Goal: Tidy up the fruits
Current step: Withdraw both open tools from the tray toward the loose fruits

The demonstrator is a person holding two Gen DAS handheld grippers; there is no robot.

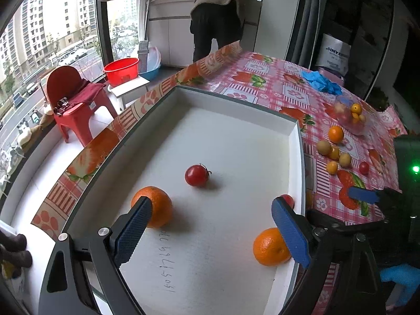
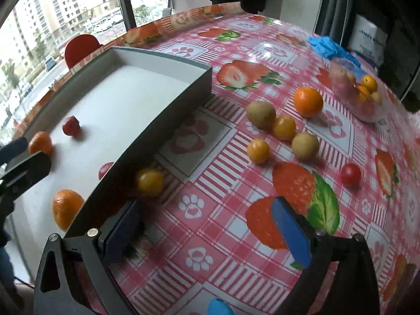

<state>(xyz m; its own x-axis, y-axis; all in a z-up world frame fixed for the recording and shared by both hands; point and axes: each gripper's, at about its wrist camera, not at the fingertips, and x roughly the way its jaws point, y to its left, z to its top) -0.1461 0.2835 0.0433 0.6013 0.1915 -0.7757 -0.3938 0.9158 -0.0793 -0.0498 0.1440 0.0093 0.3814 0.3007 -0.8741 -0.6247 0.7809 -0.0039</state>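
Observation:
A white box (image 1: 298, 141) sits on the table and holds a red tomato (image 1: 196, 175), two oranges (image 1: 157, 206) (image 1: 270, 246) and a second tomato (image 1: 288, 200) at its right wall. My left gripper (image 1: 212, 207) is open and empty above the box floor. My right gripper (image 2: 207, 218) is open and empty over the tablecloth beside the box wall (image 2: 168, 123). A yellow fruit (image 2: 150, 181) lies against that wall just ahead of it. Loose on the cloth are an orange (image 2: 307, 101), two kiwis (image 2: 261, 113) (image 2: 305, 145), two yellow fruits (image 2: 284, 127) (image 2: 258, 151) and a red tomato (image 2: 351, 174).
A clear plastic bag (image 2: 349, 92) with more fruit lies at the far right of the table, with blue gloves (image 2: 326, 47) behind it. A person (image 1: 218, 13) stands at a counter beyond the table. A red chair (image 1: 76, 97) and a red basin (image 1: 122, 71) stand by the window.

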